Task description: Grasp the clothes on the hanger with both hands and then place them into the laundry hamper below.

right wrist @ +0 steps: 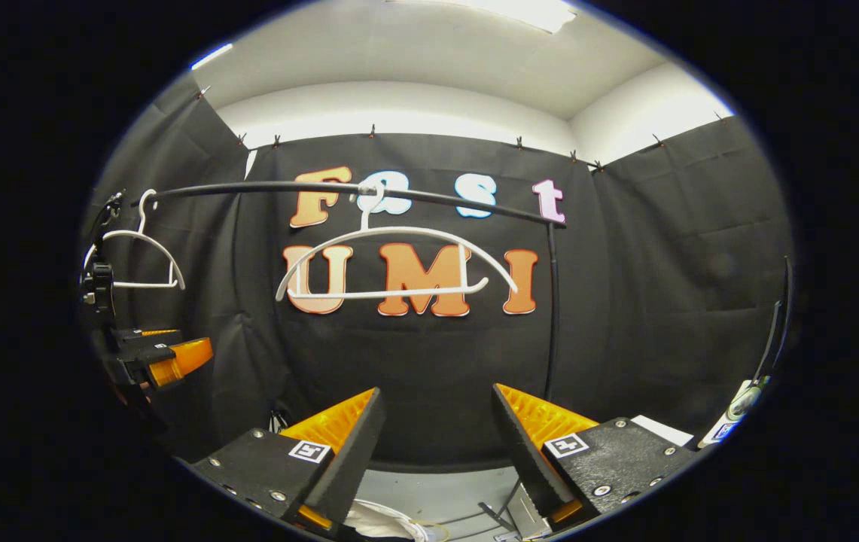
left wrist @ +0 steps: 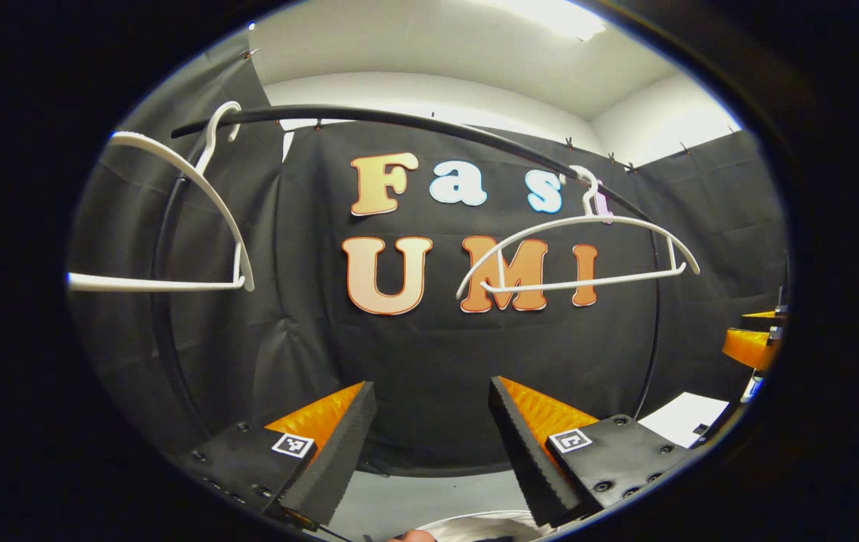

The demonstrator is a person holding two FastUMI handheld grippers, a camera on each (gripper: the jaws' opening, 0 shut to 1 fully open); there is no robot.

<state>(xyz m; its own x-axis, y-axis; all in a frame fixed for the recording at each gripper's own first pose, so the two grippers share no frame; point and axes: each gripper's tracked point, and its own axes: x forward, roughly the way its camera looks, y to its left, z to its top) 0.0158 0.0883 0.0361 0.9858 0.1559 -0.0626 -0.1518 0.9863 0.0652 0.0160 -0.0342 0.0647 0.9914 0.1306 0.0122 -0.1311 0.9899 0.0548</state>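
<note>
Two white plastic hangers hang bare from the black rail, ahead of and above both tools. One hanger (right wrist: 391, 260) hangs near the rail's middle, straight ahead of the right tool (right wrist: 435, 444); the other hanger (left wrist: 173, 218) hangs at the rail's end, up and left of the left tool (left wrist: 433, 444). A bit of white cloth (right wrist: 384, 521) lies low, just below the right tool's fingers.

Both cameras sit low and tilt up at the booth's back wall, over their own parted tongs. The left gripper view sits nearer the rail (left wrist: 414, 120), left of the right gripper view. They share the rail and two white hangers (left wrist: 576, 256)
</note>
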